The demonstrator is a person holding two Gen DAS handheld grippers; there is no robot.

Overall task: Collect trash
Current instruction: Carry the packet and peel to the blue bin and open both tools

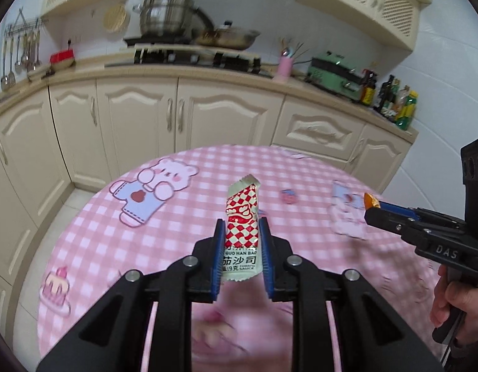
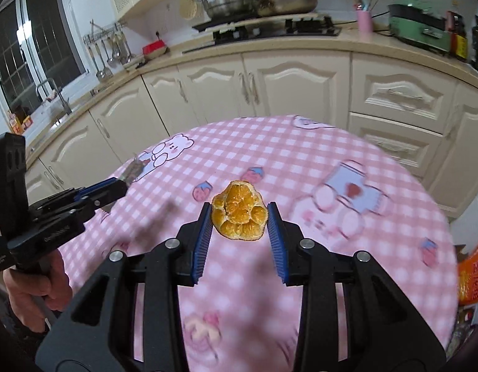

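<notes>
L wrist view: my left gripper point(image 1: 241, 232) pinches the ketchup sachet point(image 1: 242, 228) at frame centre, lifted over the pink table point(image 1: 93, 226). R wrist view: my right gripper point(image 2: 239, 217) clamps the orange piece point(image 2: 239, 214), also centre. Both pieces look carried, I reckon; next needs a bin, none seen in either view.
</notes>
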